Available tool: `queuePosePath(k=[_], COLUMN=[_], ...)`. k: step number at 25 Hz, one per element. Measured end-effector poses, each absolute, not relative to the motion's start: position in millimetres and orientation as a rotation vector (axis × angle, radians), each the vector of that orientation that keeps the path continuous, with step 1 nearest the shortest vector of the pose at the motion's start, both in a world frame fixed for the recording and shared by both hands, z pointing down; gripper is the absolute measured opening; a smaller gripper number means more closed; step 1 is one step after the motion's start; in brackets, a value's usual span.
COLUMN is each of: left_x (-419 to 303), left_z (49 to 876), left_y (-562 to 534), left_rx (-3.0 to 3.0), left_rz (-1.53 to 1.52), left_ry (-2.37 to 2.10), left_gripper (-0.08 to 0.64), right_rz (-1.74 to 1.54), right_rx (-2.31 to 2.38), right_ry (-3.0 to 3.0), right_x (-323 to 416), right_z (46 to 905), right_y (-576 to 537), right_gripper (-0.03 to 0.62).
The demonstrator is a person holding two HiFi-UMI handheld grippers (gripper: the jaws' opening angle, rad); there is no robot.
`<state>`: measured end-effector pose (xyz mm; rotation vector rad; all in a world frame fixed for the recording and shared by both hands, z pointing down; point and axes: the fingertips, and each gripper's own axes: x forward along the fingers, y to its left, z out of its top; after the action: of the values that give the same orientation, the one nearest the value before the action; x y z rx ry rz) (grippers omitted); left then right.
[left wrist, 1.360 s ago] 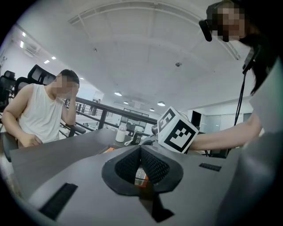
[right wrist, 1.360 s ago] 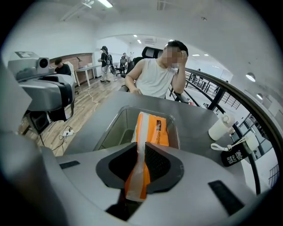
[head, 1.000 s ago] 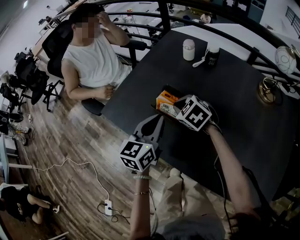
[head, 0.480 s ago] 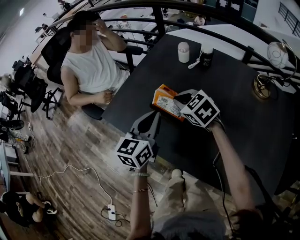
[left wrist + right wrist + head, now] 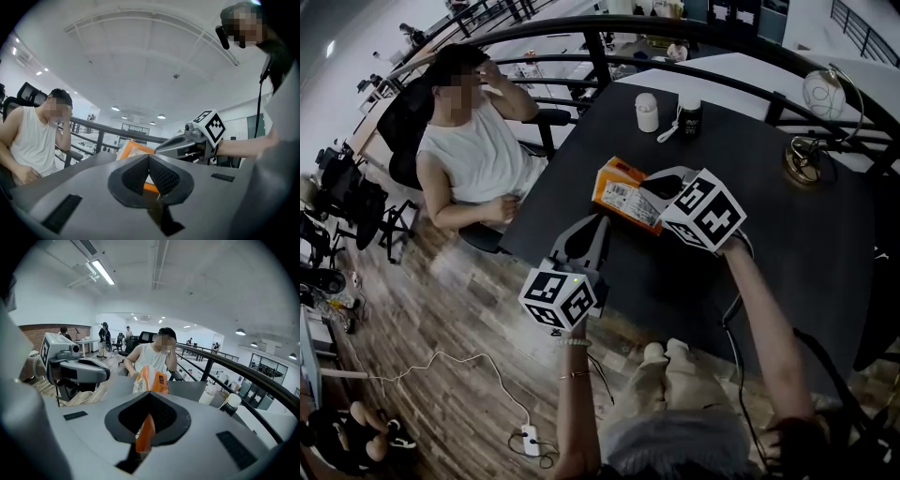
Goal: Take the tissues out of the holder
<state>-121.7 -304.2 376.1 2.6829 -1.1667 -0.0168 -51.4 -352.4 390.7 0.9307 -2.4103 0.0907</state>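
Observation:
An orange-and-white tissue pack point(image 5: 622, 192) hangs above the dark table point(image 5: 787, 234), and my right gripper point(image 5: 647, 187) is shut on its near end. In the right gripper view the pack's point(image 5: 150, 378) orange wrapper edge is pinched between the pads of the right gripper point(image 5: 149, 399). My left gripper point(image 5: 595, 225) sits at the table's near-left edge, just short of the pack, shut with nothing in it. The left gripper view shows its pads meeting at the left gripper point(image 5: 149, 160), with the pack point(image 5: 133, 151) and right gripper point(image 5: 183, 144) beyond. I cannot make out the holder.
A person in a white sleeveless top point(image 5: 478, 141) sits at the table's left side. A white container point(image 5: 647, 111) and a dark cup point(image 5: 689, 117) stand at the far edge by a black railing point(image 5: 741, 80). A metal ornament point(image 5: 806, 155) is at the far right.
The right gripper has lifted the tissue pack up and away from the black holder it sat in. The left gripper has stayed near the table edge.

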Motion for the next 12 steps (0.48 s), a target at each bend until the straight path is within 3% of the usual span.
queuePosePath(k=[12], left_x=[-113.9], left_z=[359.1], left_y=[-272.1], left_rx=[2.696], left_rz=[-0.025], left_ry=[-1.212], left_gripper=[0.008], right_rz=[0.071], right_rx=[0.927], right_ry=[-2.473], right_x=[-39.2], right_z=[365.5], right_y=[-314.0], right_gripper=[0.014])
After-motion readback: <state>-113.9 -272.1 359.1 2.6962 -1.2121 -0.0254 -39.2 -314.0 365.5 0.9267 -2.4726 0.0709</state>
